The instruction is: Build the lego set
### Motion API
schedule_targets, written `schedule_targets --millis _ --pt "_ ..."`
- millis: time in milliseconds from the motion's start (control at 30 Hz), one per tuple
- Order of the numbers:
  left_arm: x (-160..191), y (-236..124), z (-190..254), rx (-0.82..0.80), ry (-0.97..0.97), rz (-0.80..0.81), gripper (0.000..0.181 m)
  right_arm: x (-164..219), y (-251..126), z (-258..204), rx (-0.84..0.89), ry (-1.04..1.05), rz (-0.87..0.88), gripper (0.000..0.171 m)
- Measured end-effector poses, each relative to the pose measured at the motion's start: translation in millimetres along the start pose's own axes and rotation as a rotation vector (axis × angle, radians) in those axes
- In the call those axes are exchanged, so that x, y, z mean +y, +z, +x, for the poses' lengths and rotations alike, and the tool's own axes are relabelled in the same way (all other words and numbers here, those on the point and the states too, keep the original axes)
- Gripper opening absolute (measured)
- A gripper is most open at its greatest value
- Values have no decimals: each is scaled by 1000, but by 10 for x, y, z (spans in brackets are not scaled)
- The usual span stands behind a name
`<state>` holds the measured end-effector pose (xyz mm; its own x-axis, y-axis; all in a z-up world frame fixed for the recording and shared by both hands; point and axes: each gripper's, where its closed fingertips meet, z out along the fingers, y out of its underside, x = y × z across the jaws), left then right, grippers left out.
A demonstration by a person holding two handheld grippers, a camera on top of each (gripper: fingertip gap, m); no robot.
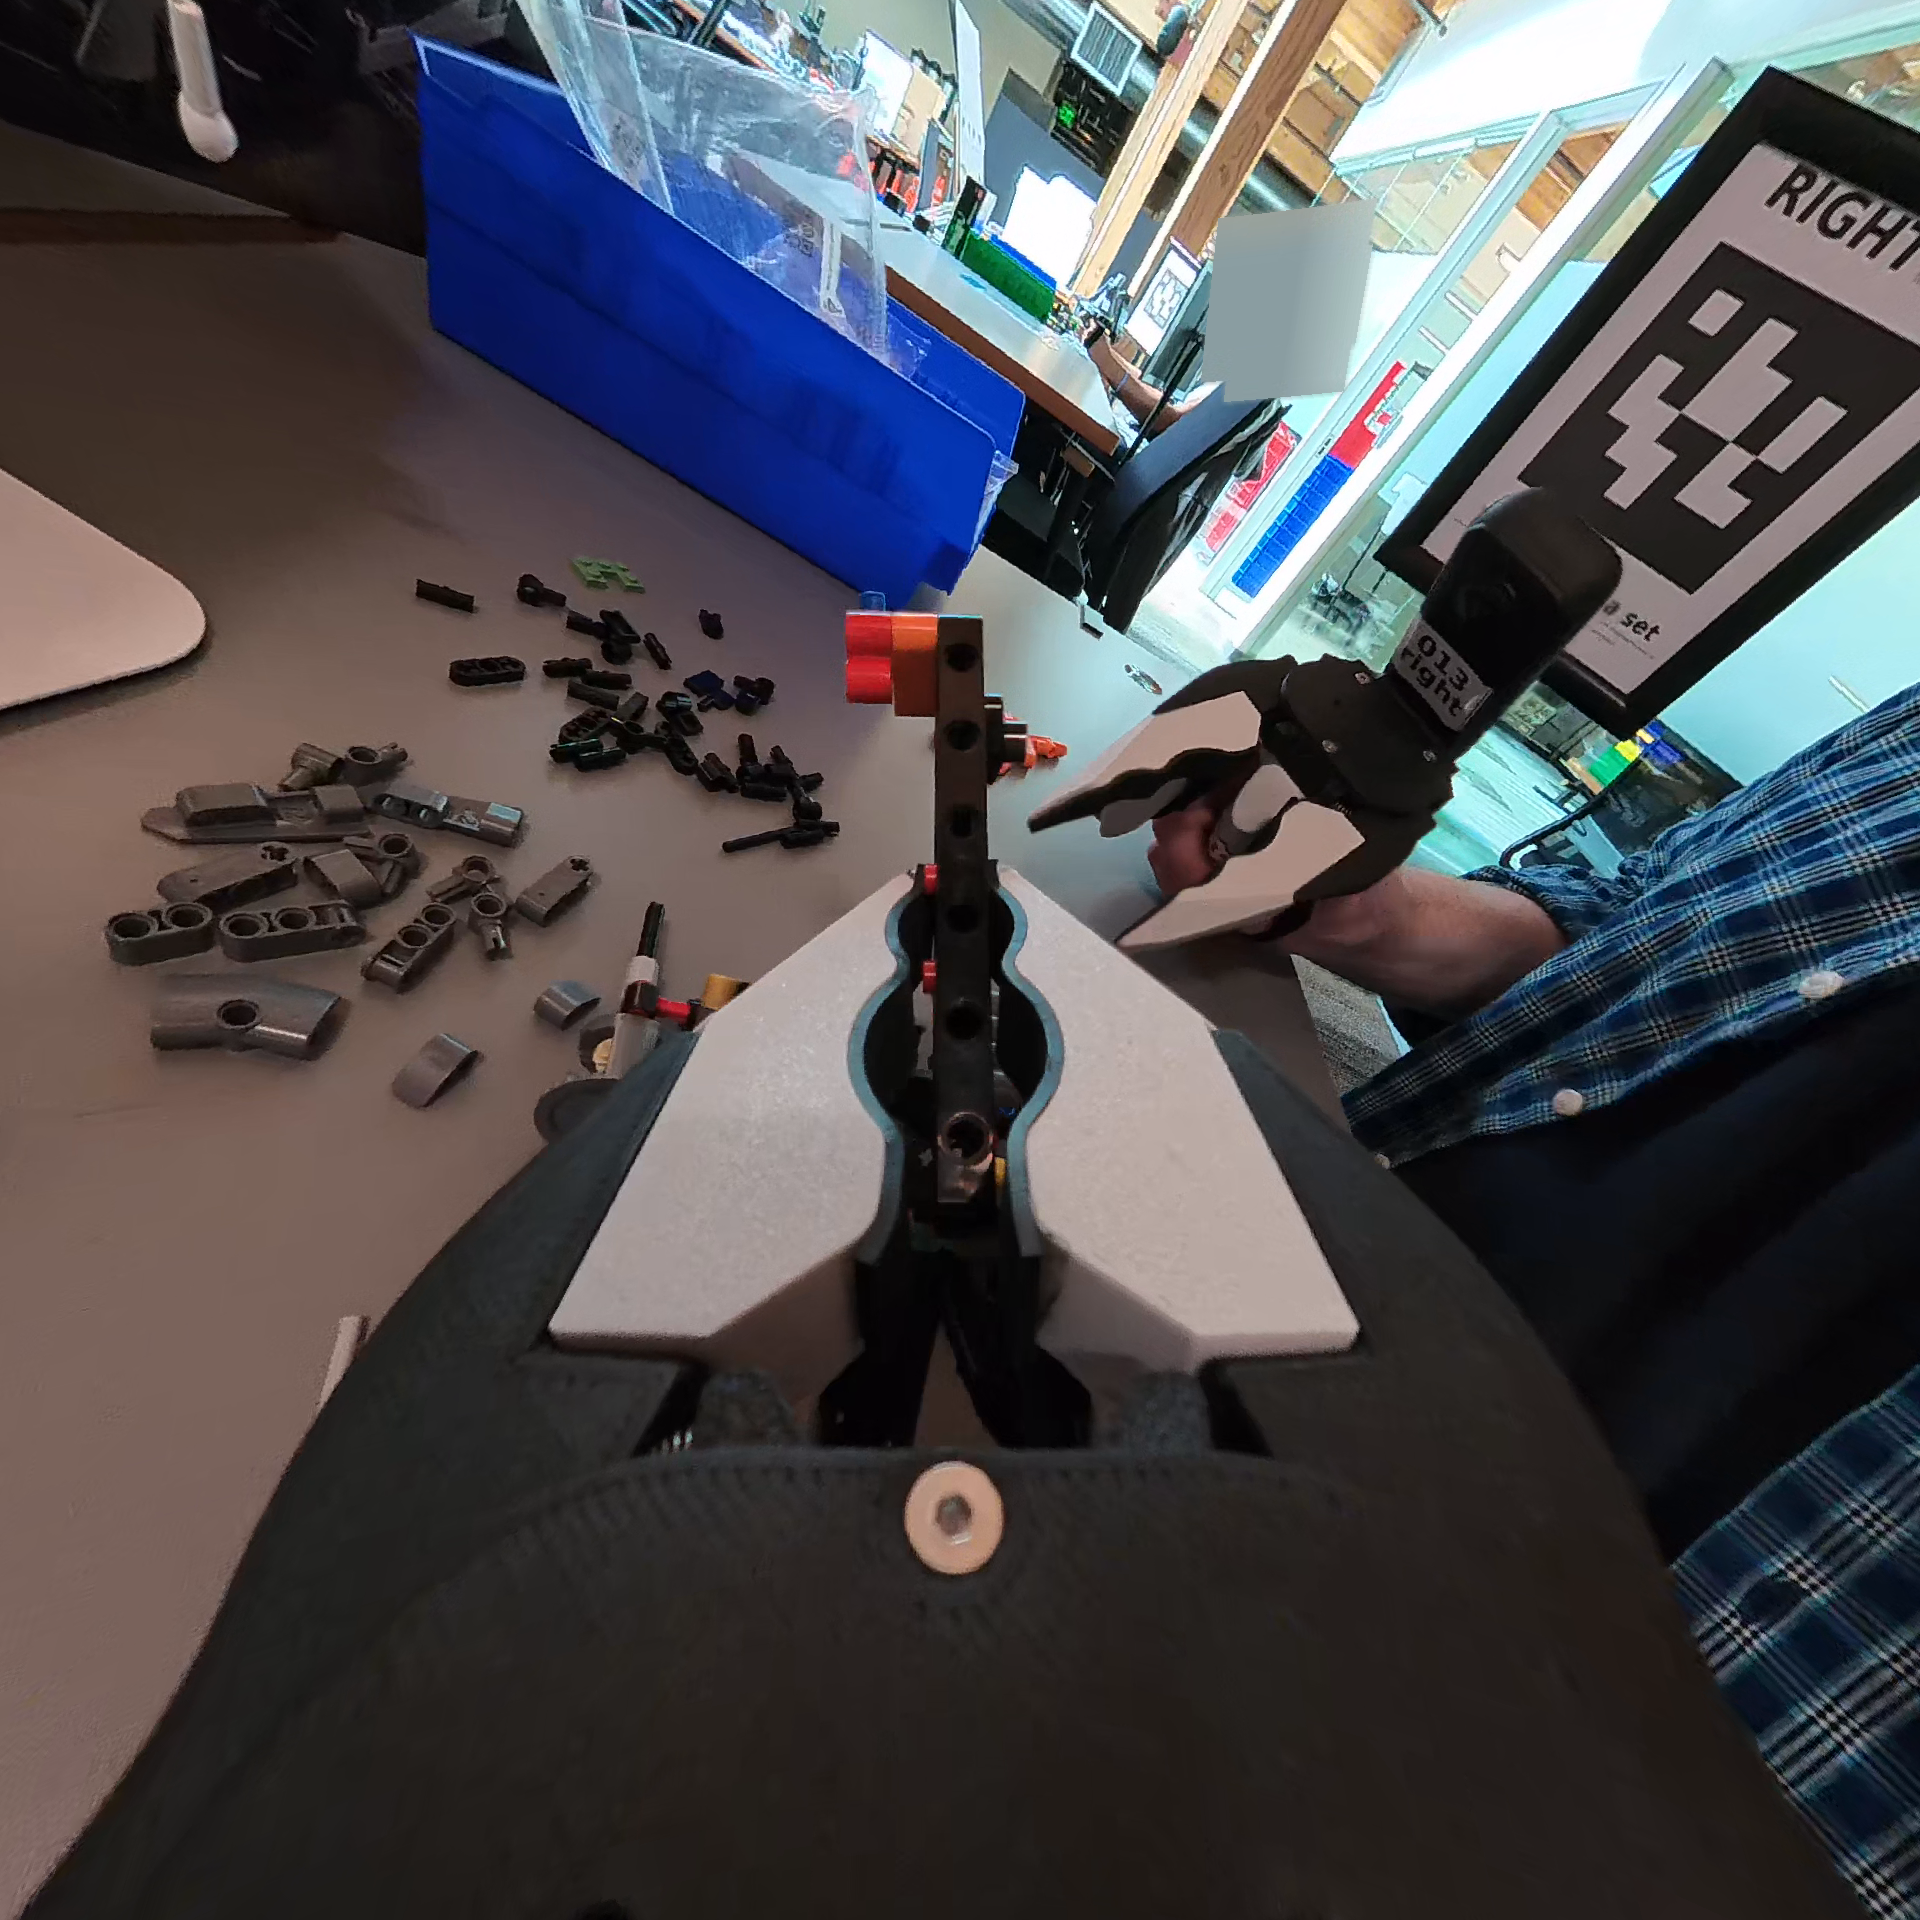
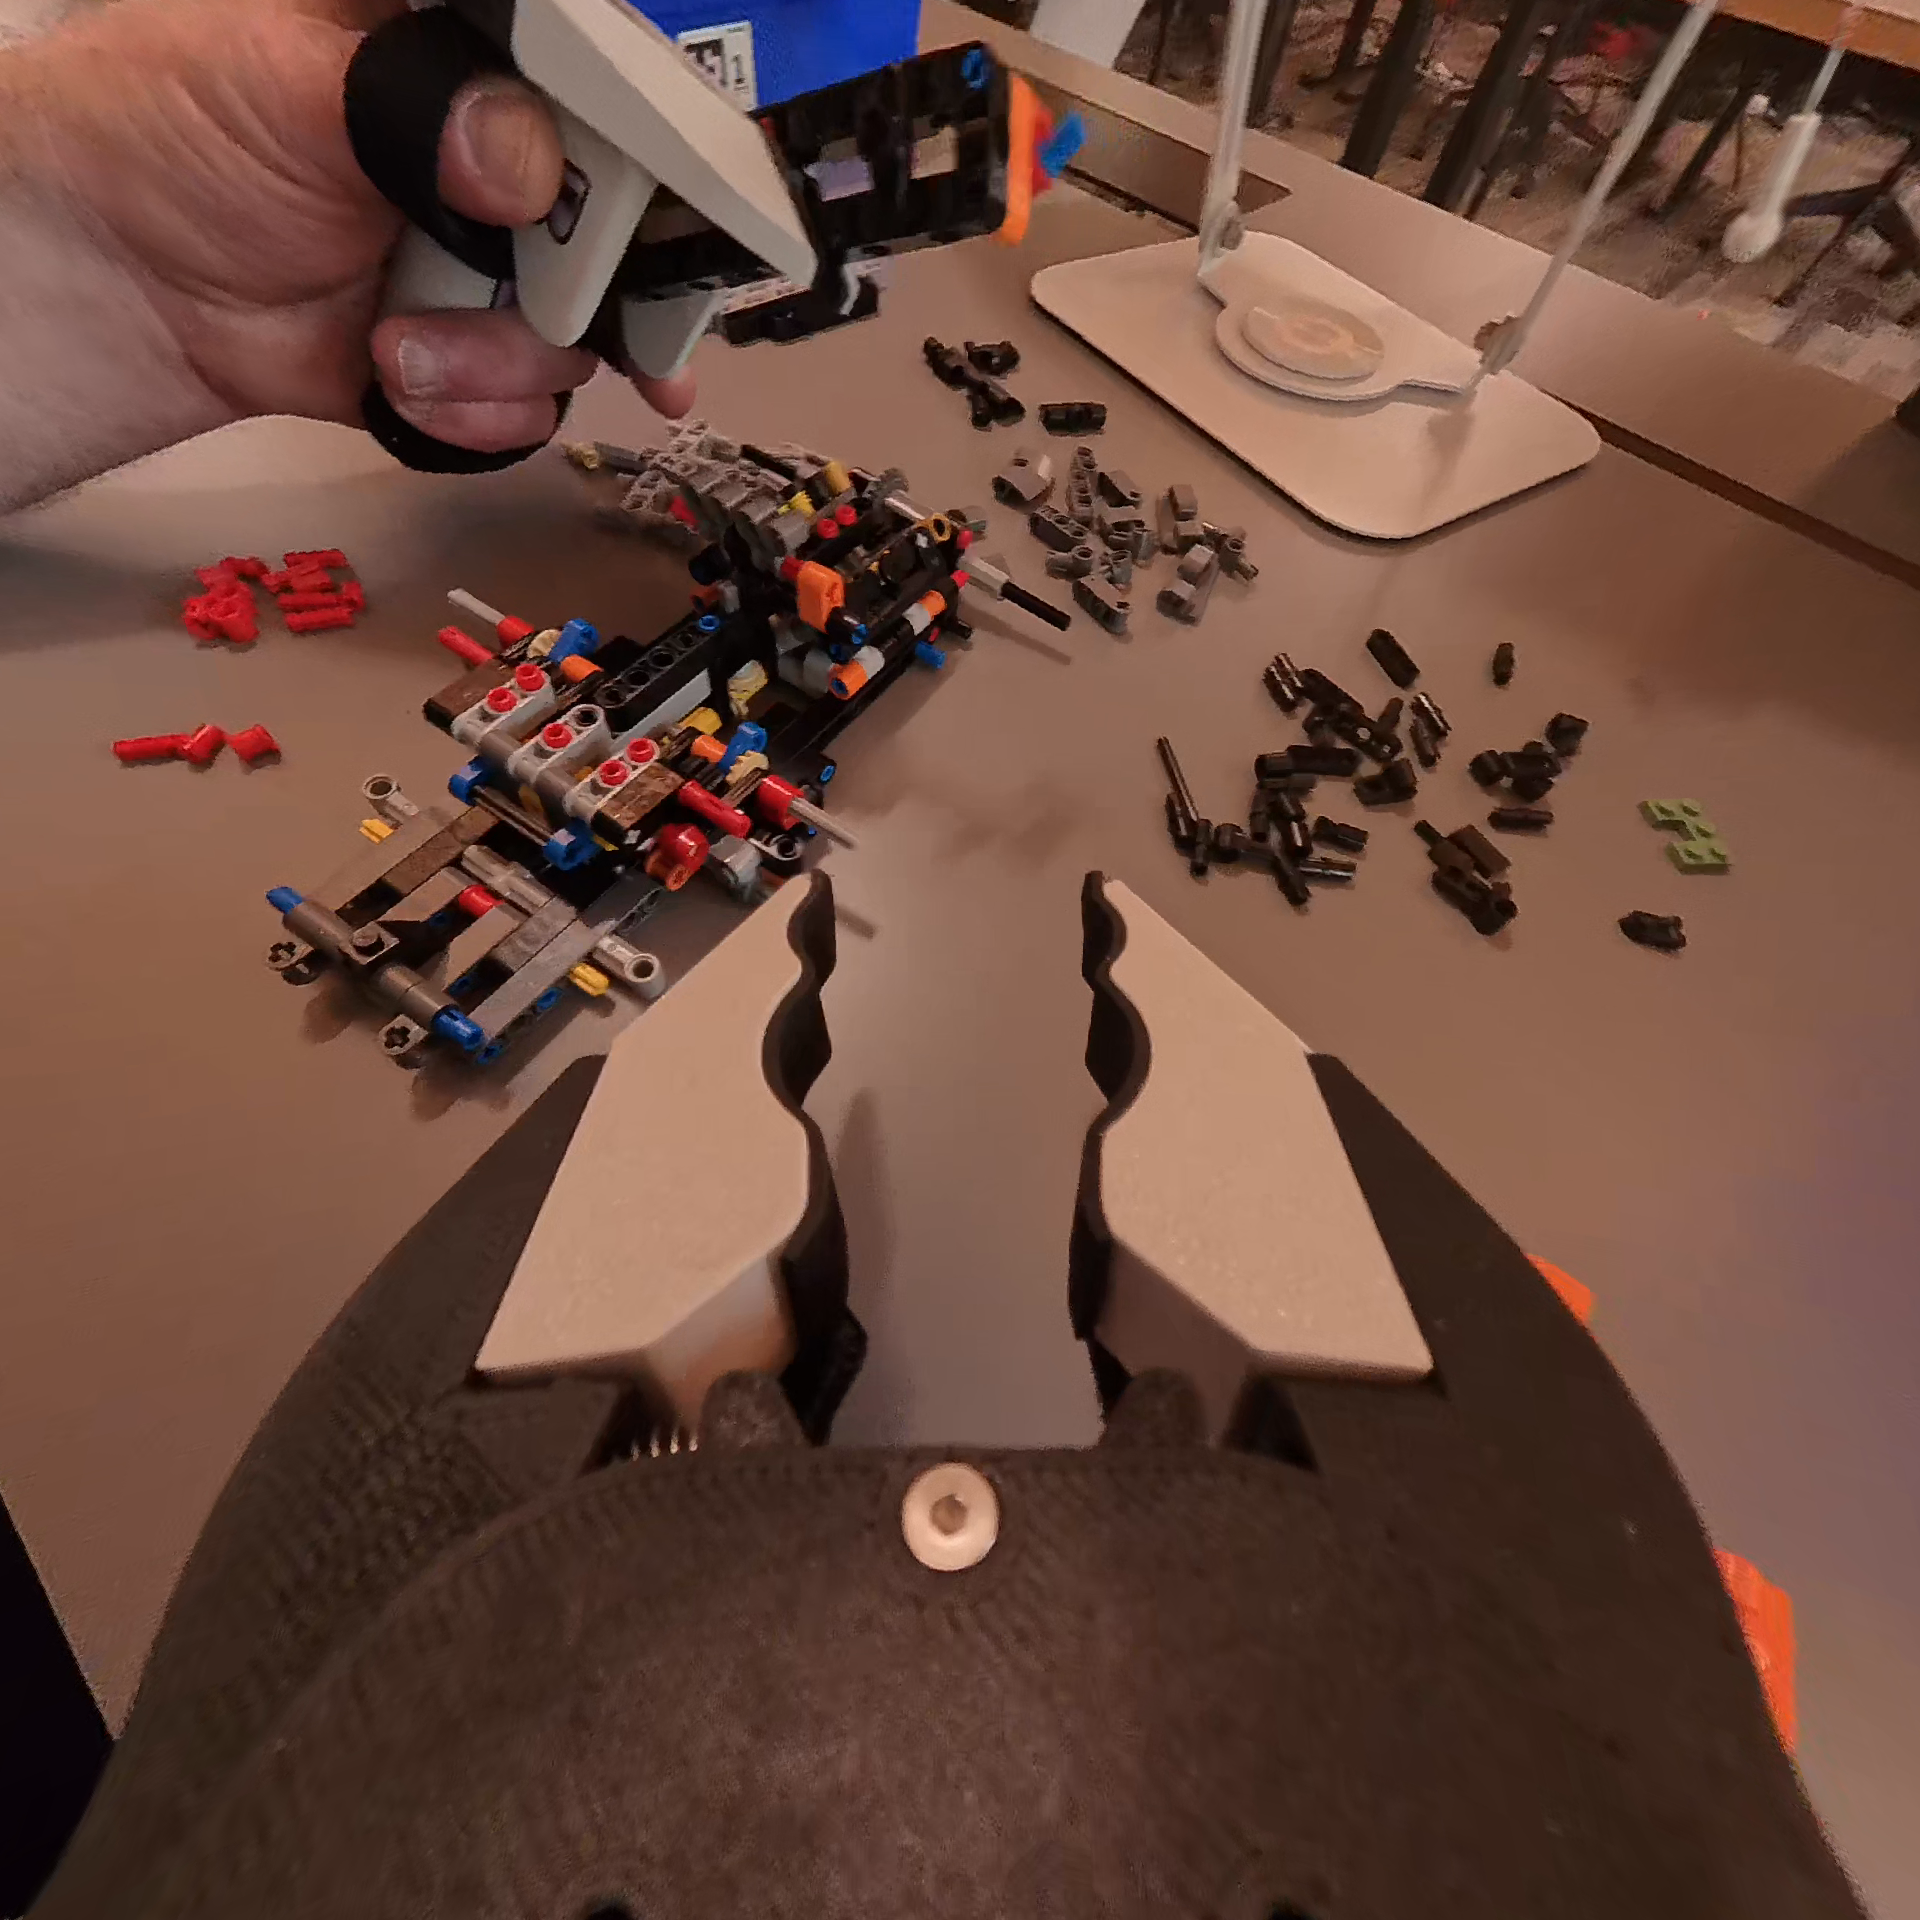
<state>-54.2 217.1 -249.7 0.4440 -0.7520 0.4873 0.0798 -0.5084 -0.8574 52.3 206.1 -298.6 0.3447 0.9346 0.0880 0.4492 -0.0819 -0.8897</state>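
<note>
Left gripper (image 1: pixel 961 914) right under my lens, jaws clamped on a black lego frame (image 1: pixel 961 831) w/ red and orange bits at its far end, held up off the table (image 1: pixel 312 416). Right gripper (image 2: pixel 956 914) hangs low over bare tabletop, jaws wide, nothing btwn them. Half-built lego assembly (image 2: pixel 644 727) lies just left of its tips. Red pins (image 2: pixel 275 597) farther left; black pins (image 2: pixel 1361 779) to the right, two green pieces (image 2: pixel 1688 831) beyond them. Grey pieces (image 2: pixel 1127 540) sit behind the assembly. Blue bin (image 1: pixel 707 343) w/ clear bags at the table's far edge, white stand base (image 2: pixel 1320 416) nearby.
</note>
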Motion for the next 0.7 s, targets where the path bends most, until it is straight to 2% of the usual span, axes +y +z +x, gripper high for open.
schedule_targets --millis 267,700 --pt "-31 -31 13 -4 8 11 7 -37 -72 91 14 60 43 39" --pt "-41 -50 0 -8 0 17 7 -40 -87 106 9 82 48 42"
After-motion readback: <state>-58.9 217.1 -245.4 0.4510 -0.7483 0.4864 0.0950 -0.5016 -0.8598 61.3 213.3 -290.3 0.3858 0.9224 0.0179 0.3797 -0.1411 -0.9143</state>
